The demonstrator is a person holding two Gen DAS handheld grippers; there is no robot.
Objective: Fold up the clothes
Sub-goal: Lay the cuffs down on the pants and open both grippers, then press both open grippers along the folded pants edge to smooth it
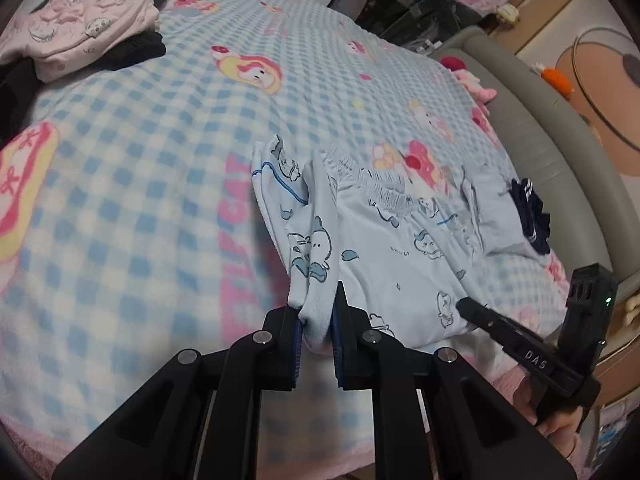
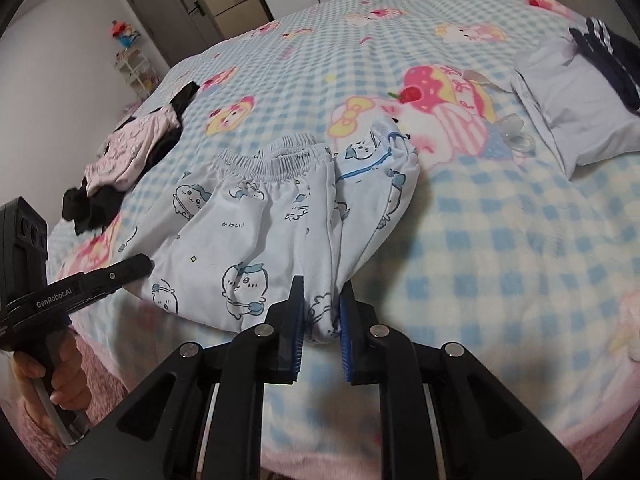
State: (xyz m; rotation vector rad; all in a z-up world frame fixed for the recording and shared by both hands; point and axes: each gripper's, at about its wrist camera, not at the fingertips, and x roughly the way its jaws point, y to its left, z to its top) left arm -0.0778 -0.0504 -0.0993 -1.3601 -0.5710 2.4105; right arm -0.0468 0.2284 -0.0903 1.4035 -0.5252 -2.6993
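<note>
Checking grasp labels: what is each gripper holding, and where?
Both hold the light blue pajama pants: left gripper and right gripper each pinch a bunched near edge.

Pyjama trousers point(image 2: 280, 216) on blanket point(image 2: 500, 240), between clothes piles

Between my jaws I am holding pale blue pyjama trousers point(image 2: 256, 216) printed with outlined cartoon animals and blue piping. My fingers point(image 1: 294, 344) are showing black with blue ribbed pads. Beyond the jaws, the blanket point(image 1: 160, 184) is spreading in blue-and-white checks with pink and yellow cartoon figures. Far ahead to the left of my left jaws, a pink printed garment point(image 1: 80, 28) is lying over black cloth point(image 1: 136, 50).
</note>
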